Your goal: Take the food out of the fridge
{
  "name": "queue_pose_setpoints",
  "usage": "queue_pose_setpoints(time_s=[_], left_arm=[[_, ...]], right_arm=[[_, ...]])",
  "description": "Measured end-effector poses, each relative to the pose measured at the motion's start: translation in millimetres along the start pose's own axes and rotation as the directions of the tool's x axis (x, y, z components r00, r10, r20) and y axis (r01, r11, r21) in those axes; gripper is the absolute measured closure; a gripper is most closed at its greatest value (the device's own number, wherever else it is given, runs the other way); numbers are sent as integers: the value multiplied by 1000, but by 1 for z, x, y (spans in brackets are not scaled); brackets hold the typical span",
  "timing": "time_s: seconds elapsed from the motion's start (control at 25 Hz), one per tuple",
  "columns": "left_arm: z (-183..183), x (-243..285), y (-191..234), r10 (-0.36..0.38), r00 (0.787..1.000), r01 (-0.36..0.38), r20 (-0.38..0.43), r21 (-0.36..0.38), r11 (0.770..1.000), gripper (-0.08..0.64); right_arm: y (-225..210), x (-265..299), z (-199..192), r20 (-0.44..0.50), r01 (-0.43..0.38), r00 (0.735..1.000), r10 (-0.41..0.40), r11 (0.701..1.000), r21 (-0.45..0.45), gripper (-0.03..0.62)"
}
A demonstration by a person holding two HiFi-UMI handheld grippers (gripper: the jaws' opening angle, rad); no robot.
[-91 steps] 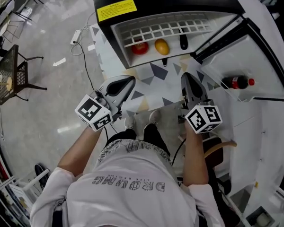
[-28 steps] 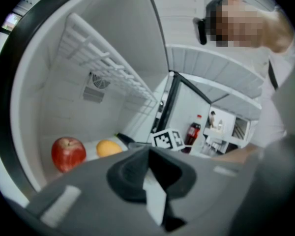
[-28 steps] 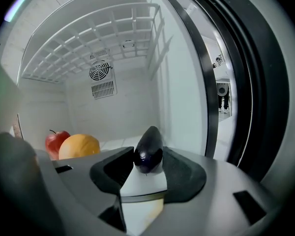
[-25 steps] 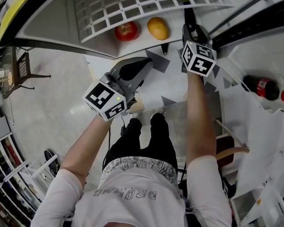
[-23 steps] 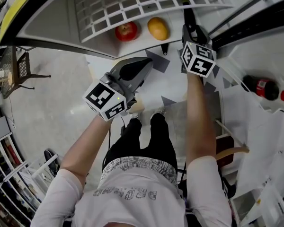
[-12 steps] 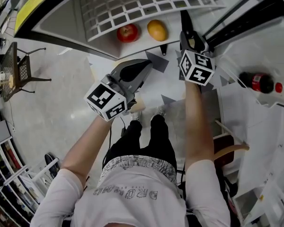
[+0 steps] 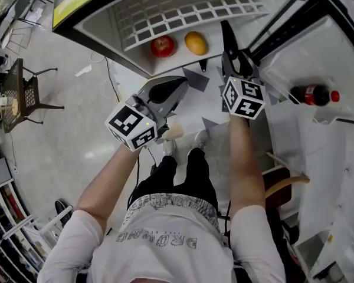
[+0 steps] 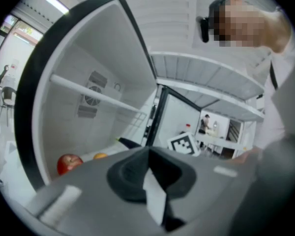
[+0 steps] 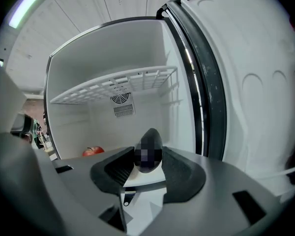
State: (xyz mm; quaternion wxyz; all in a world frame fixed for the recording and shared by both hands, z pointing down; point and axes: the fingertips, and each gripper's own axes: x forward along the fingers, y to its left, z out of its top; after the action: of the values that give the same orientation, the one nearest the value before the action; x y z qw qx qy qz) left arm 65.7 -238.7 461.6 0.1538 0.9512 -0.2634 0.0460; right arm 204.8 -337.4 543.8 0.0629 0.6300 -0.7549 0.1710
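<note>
A dark eggplant (image 7: pixel 226 35) is clamped between the pads of my right gripper (image 7: pixel 230 56) at the right end of the open fridge's bottom shelf (image 7: pixel 135 55). In the right gripper view the eggplant (image 9: pixel 150 137) stands between the jaws of the right gripper (image 9: pixel 147 165), with a red apple (image 9: pixel 93 151) behind on the left. The apple (image 7: pixel 163 46) and an orange fruit (image 7: pixel 196 43) lie side by side on the shelf. My left gripper (image 7: pixel 170 89) is shut and empty, hanging below the shelf's front edge. Its view shows the apple (image 8: pixel 69 163) and the orange fruit (image 8: pixel 100 156).
The fridge door (image 7: pixel 318 63) stands open at the right, with a cola bottle (image 7: pixel 311 94) in its rack. A white wire shelf (image 7: pixel 183 10) sits above the fruit. A dark chair (image 7: pixel 20 90) stands on the floor at far left. The person's legs and feet are below the grippers.
Since 3.6 s ago my right gripper has reached up to the shelf and shut on the eggplant. Over the last second it has drawn back slightly with it. The left gripper barely moved.
</note>
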Motion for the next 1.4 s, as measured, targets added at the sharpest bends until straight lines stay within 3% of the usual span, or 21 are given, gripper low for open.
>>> queue_pose_setpoints(time_s=[1.4], left_arm=[[64, -81, -37, -69, 995, 64, 69, 82, 995, 552]], right_arm=[[93, -161, 67, 62, -49, 997, 51, 998, -42, 430]])
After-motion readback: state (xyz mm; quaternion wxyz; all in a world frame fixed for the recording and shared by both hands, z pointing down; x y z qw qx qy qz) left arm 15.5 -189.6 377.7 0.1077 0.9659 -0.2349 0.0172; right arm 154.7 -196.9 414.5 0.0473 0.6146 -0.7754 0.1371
